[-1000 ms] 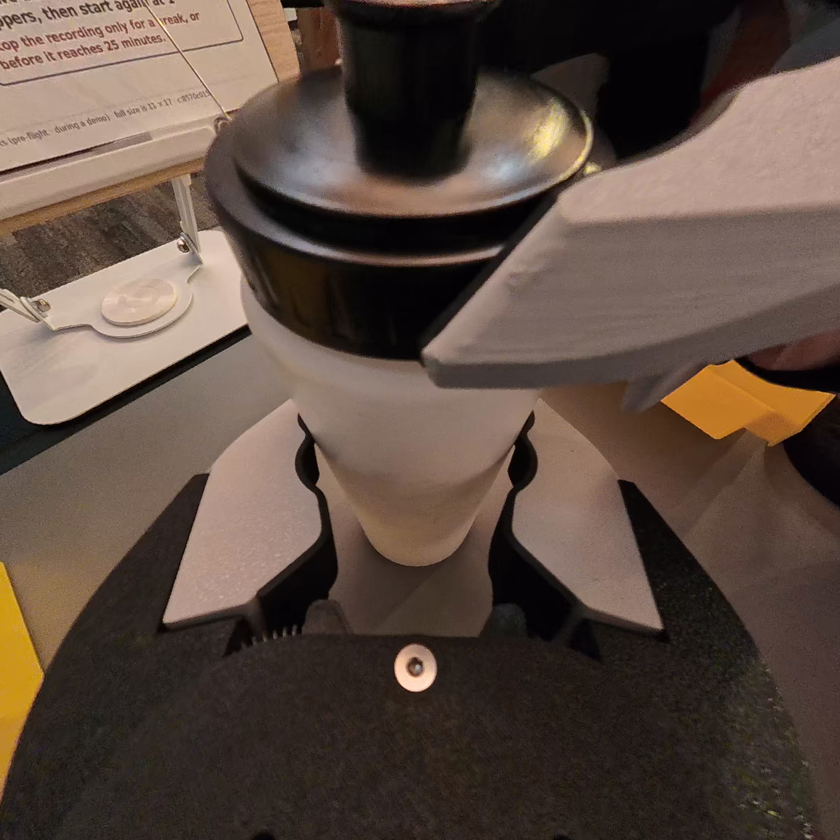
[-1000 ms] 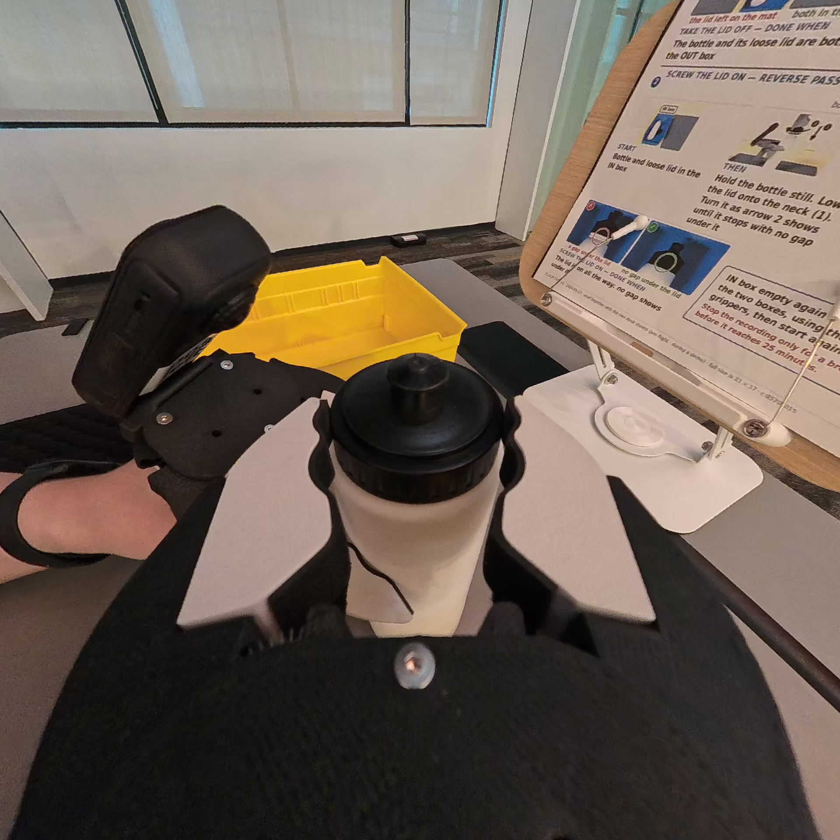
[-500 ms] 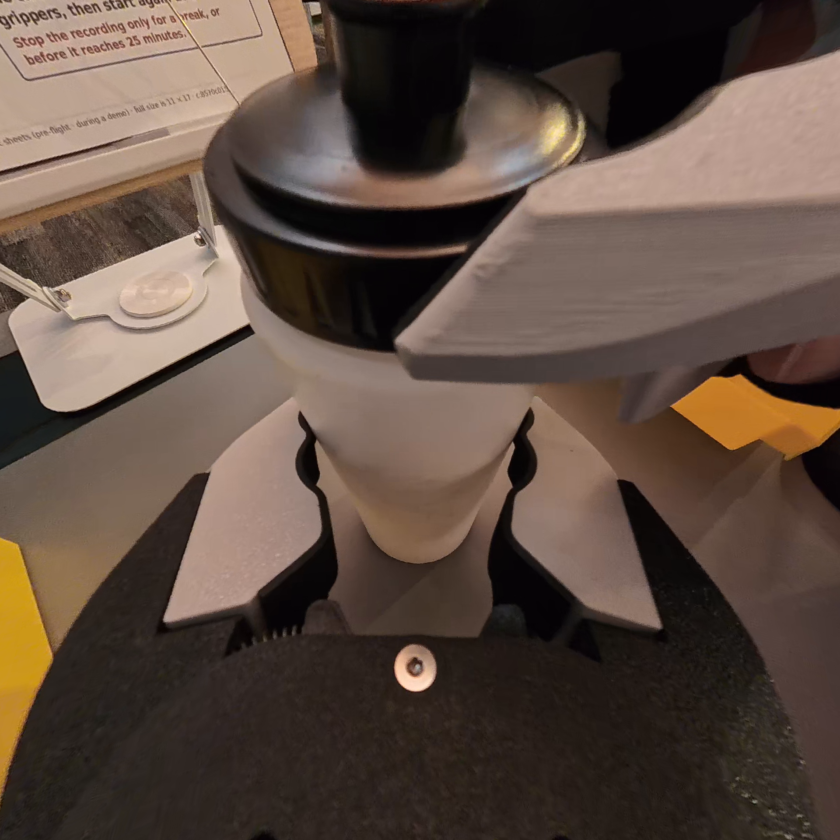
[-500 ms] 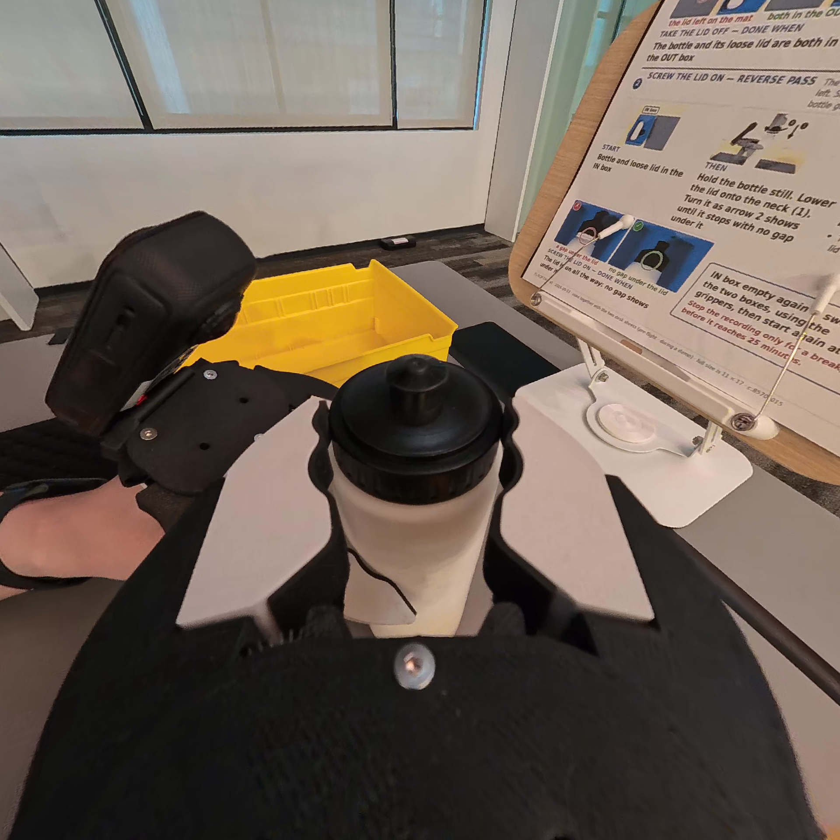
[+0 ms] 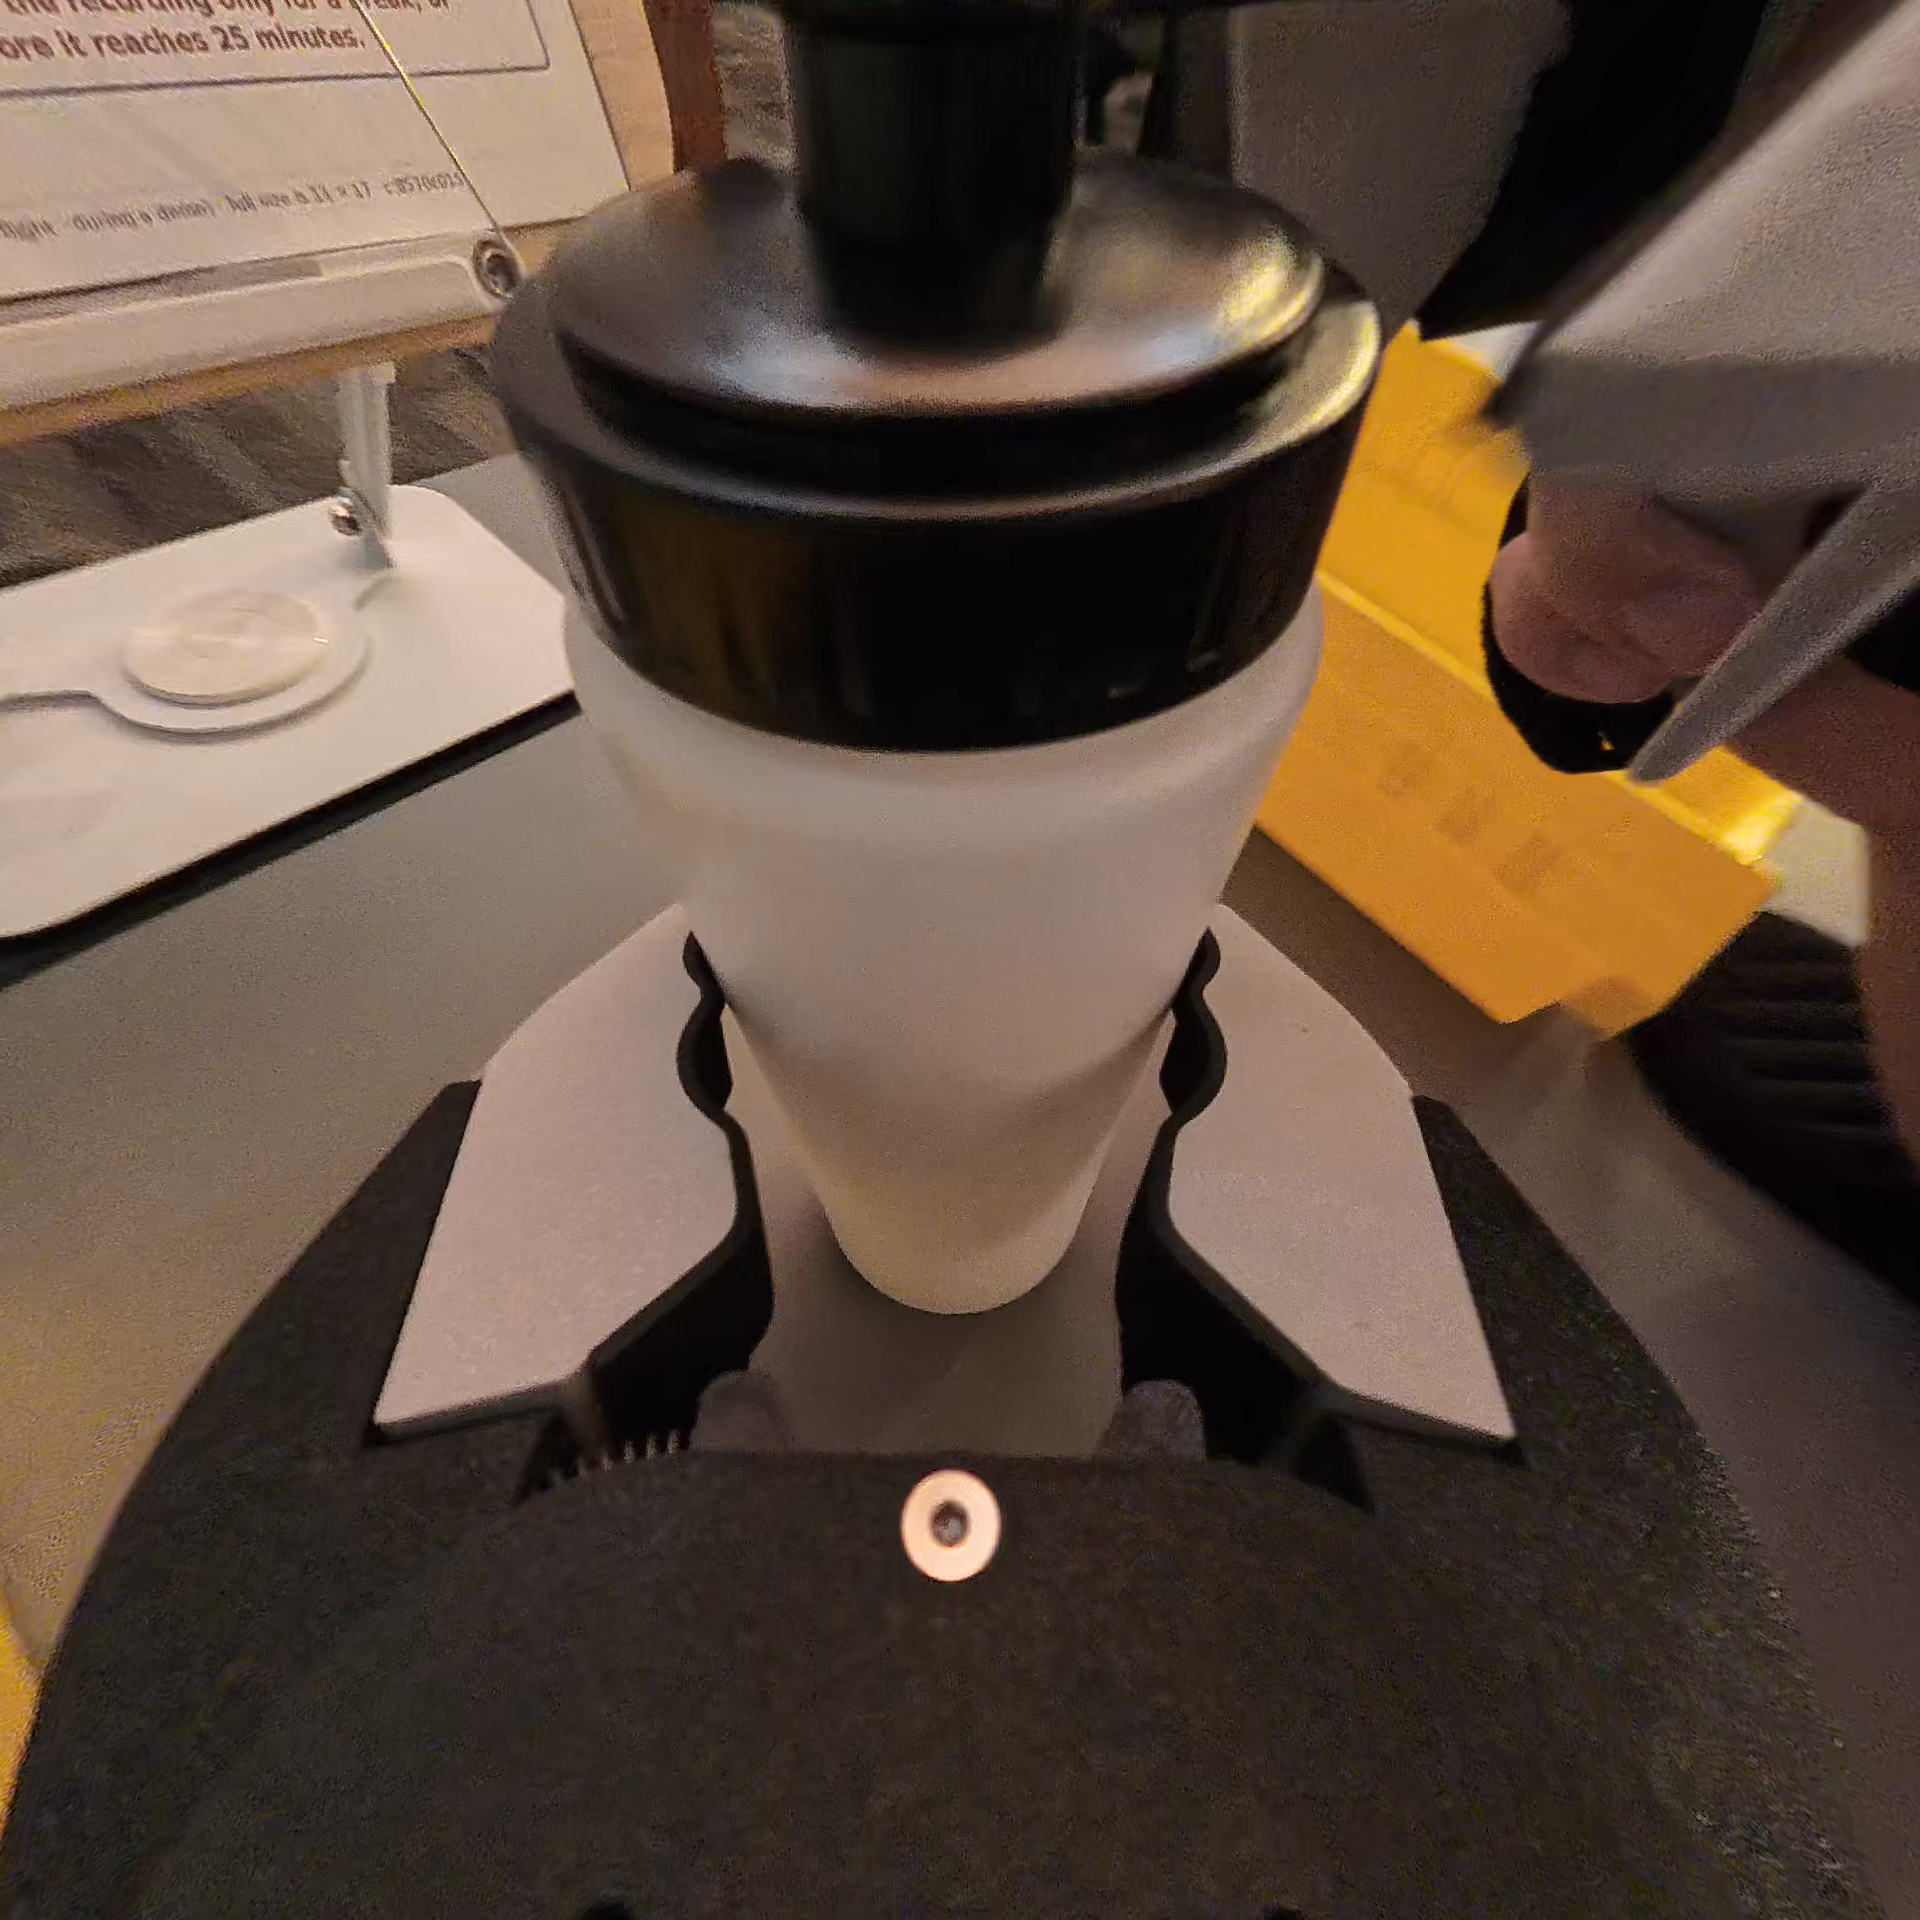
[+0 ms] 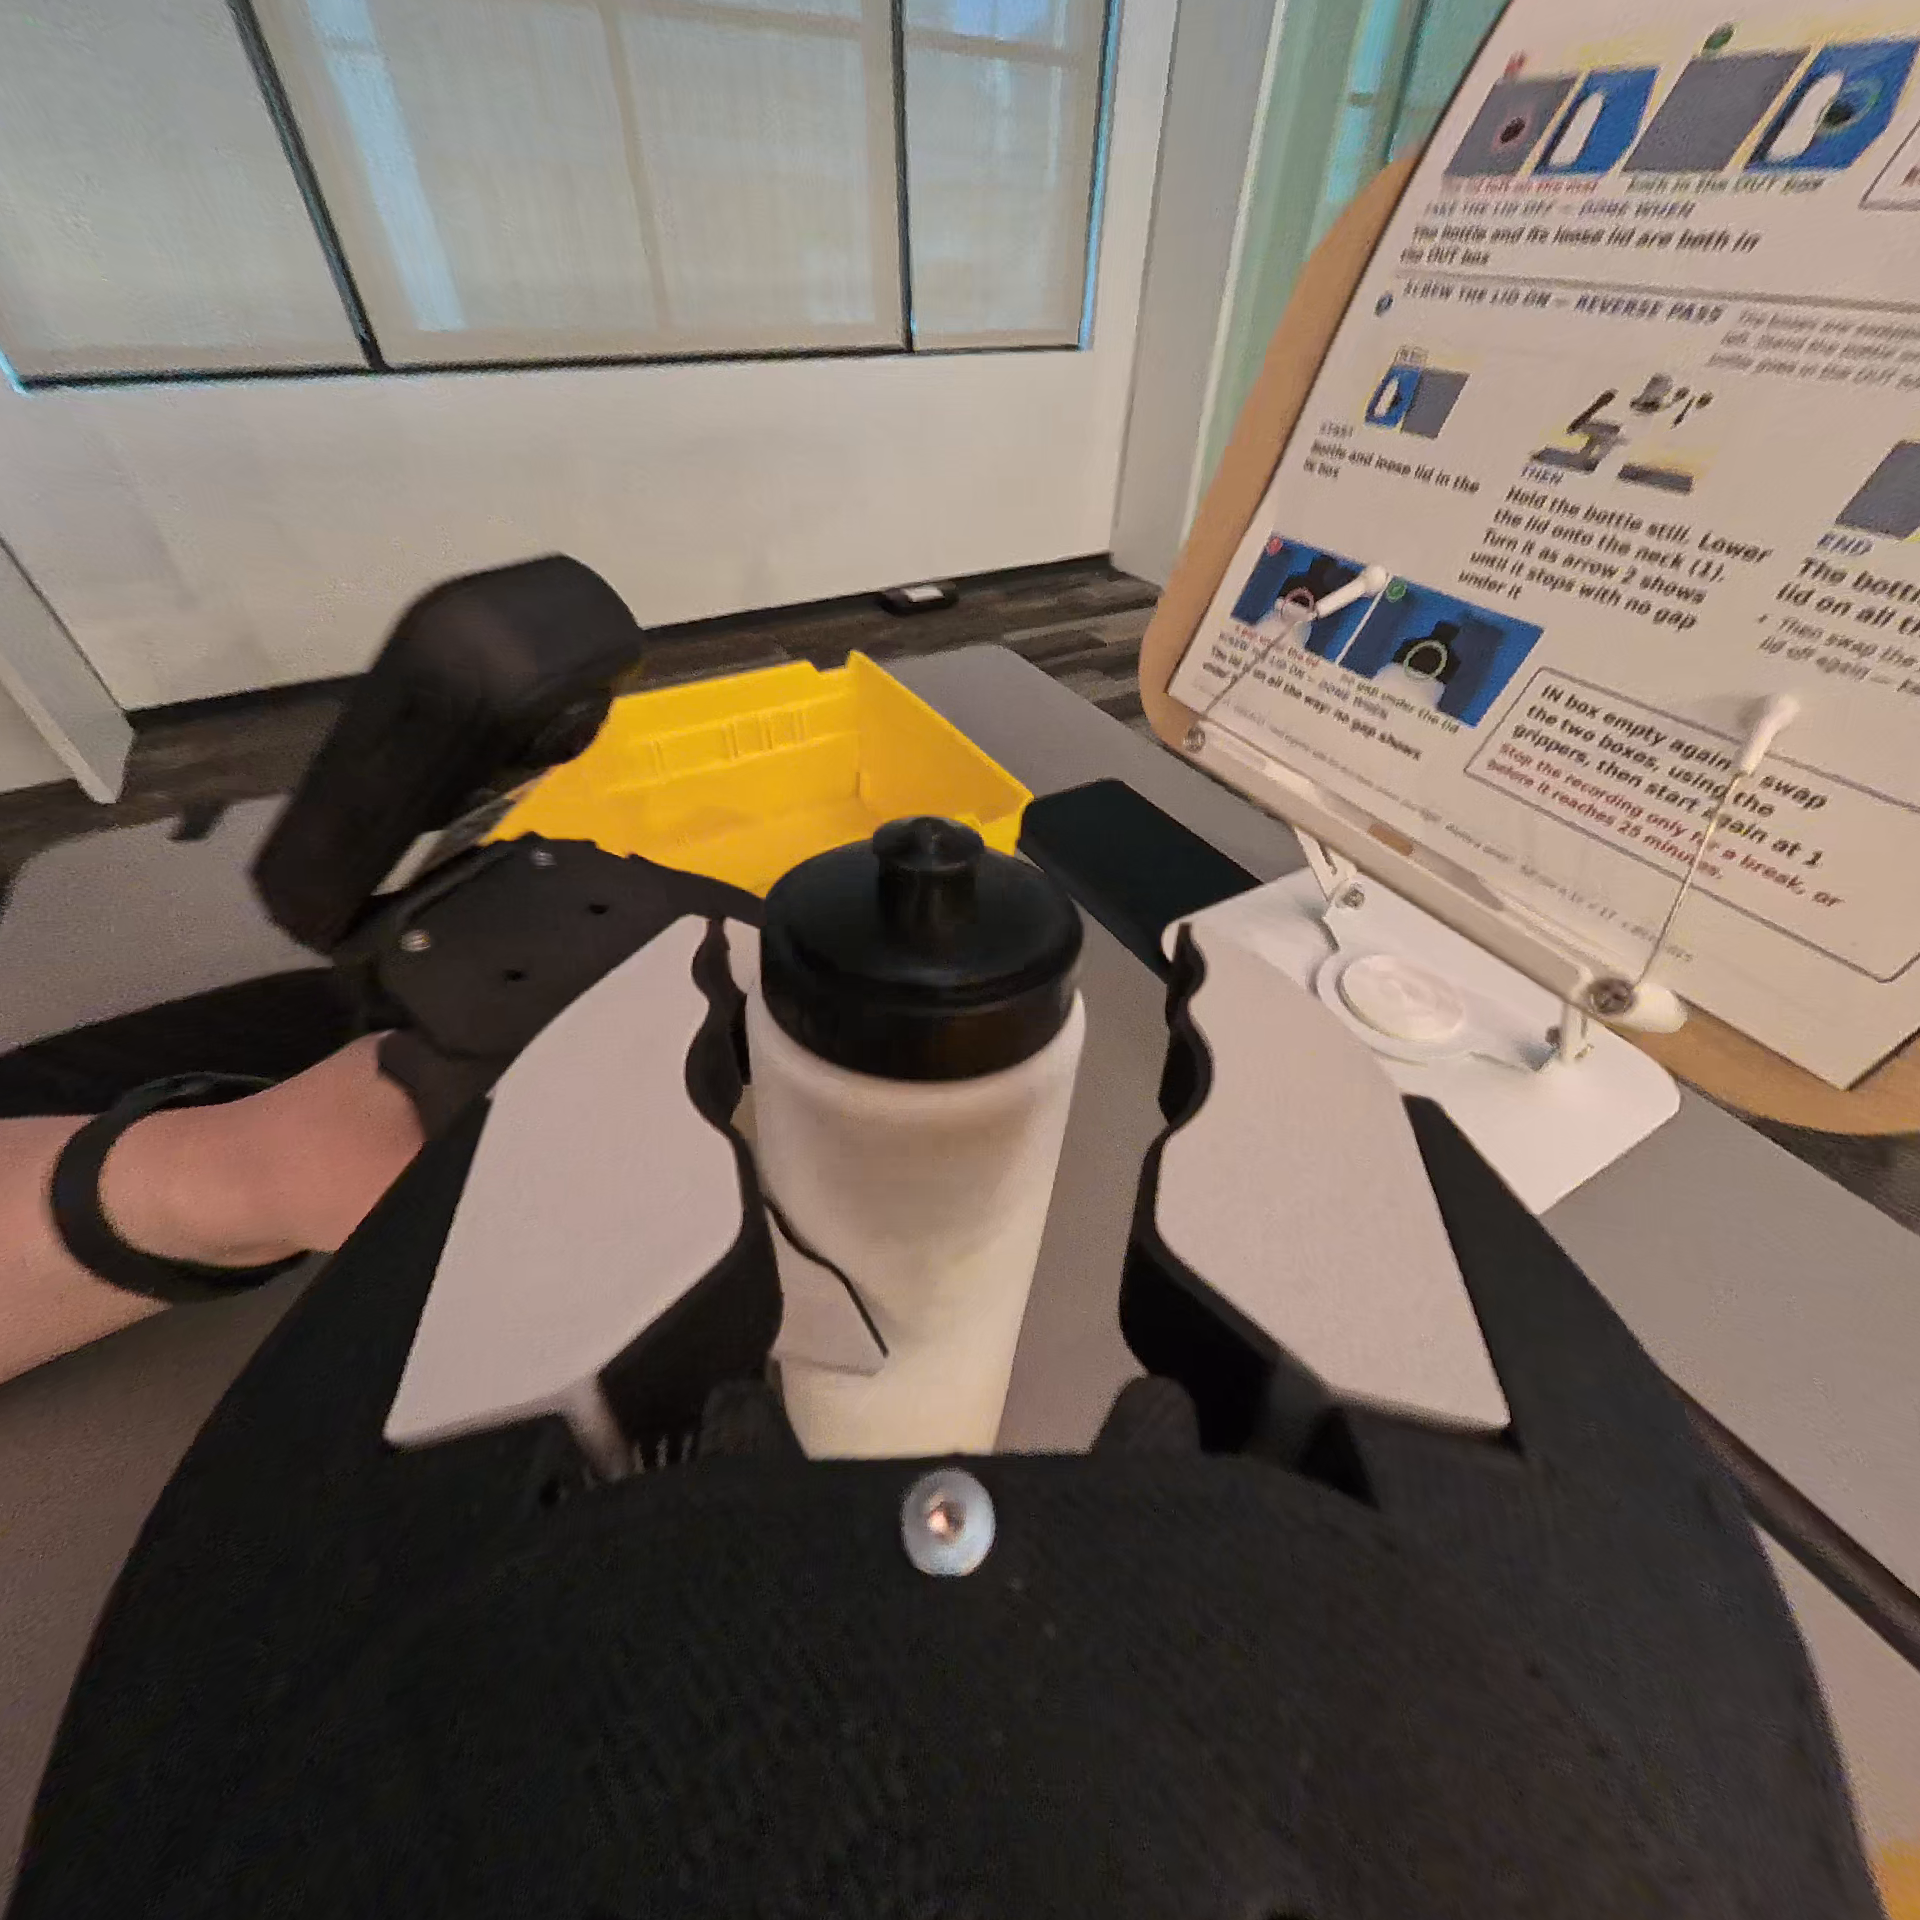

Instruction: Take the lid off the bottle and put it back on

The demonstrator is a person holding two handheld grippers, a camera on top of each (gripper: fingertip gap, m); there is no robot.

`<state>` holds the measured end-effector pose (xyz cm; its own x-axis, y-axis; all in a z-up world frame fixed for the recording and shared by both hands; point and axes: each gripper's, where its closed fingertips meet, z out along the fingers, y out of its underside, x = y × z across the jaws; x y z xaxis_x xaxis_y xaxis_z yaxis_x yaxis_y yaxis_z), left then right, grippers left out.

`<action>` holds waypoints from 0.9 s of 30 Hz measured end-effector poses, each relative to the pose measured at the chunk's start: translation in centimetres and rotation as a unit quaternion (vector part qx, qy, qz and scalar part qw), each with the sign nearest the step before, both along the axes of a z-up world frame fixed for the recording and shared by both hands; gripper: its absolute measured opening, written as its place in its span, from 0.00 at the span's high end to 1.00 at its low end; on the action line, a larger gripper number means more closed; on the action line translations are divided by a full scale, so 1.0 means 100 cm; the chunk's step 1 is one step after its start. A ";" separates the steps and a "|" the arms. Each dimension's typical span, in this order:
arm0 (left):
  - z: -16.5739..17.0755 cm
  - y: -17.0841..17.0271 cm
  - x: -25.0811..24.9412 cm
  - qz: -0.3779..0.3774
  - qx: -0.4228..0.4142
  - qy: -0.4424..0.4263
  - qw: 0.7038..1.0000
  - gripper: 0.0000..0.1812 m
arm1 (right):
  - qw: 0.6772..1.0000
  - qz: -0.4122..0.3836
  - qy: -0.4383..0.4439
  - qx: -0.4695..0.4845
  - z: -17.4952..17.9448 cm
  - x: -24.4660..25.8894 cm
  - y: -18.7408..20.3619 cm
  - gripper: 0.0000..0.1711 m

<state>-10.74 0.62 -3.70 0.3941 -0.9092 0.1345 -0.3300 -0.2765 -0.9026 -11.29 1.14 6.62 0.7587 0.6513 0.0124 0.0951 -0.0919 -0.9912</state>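
My left tongs (image 5: 951, 1049) are clamped on the lower body of the bottle (image 5: 940, 935), which stands upright between the two fingers with its base just ahead of the hinge screw. My right tongs (image 6: 940, 1081) stand spread wide; the lid (image 6: 920, 951) sits in the gap between them, and neither pad appears to touch it. From the left side I see one pale right finger (image 5: 1745, 343) up and off to the right of the lid, apart from it.

The lid is on the bottle, seated down on the shoulder with no gap that I can make out, though the picture is blurred there. Whether it is screwed tight I cannot tell.

The bottle is milky white plastic, matt, round, narrowing toward the bottom as I see it. I judge it light and somewhat soft-walled, so a hard squeeze would dent it and could let it twist in my grip; low on the body, where I have it, seems the stiffer place to hold. The lid is glossy black hard plastic, a wide flat cap with a stubby spout (image 6: 928, 862) on top and what look like fine ribs round its skirt. The skirt is the place to take it: the ribs should give the pads bite, while the domed top is smooth and would slip.

Beyond the bottle lies a yellow bin (image 6: 790, 758) of stiff plastic, and to the right of my right tongs an instruction board (image 6: 1621, 540) on a white metal stand (image 6: 1538, 1101).
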 end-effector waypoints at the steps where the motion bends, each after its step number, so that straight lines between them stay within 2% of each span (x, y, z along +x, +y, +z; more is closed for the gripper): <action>1: 0.004 -0.003 0.000 -0.012 -0.019 -0.018 1.000 0.54 | 1.000 0.012 0.011 0.001 0.006 0.004 -0.003 0.54; 5: 0.026 -0.020 0.001 -0.084 -0.101 -0.092 0.987 0.54 | 0.993 0.078 0.078 -0.034 0.015 0.017 -0.013 0.53; 10: 0.060 -0.049 -0.004 -0.177 -0.178 -0.160 0.955 0.54 | 0.956 0.211 0.152 -0.136 0.003 0.000 -0.031 0.53; 15: 0.069 -0.064 -0.006 -0.214 -0.167 -0.150 0.951 0.54 | 0.938 0.270 0.135 -0.170 -0.008 -0.022 -0.046 0.53; 22: 0.065 -0.071 -0.010 -0.238 -0.126 -0.115 0.956 0.54 | 0.938 0.286 0.086 -0.175 -0.017 -0.038 -0.055 0.54; 27: 0.069 -0.071 -0.015 -0.238 -0.131 -0.118 0.955 0.54 | 0.959 0.229 0.053 -0.155 -0.008 -0.029 -0.050 0.54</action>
<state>-12.25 -6.46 3.23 -0.1256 -0.9003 0.4167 -0.2716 -0.3728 -0.8873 -14.20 -3.82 5.82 0.3782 0.8765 -0.2979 0.0962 -0.3572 -0.9290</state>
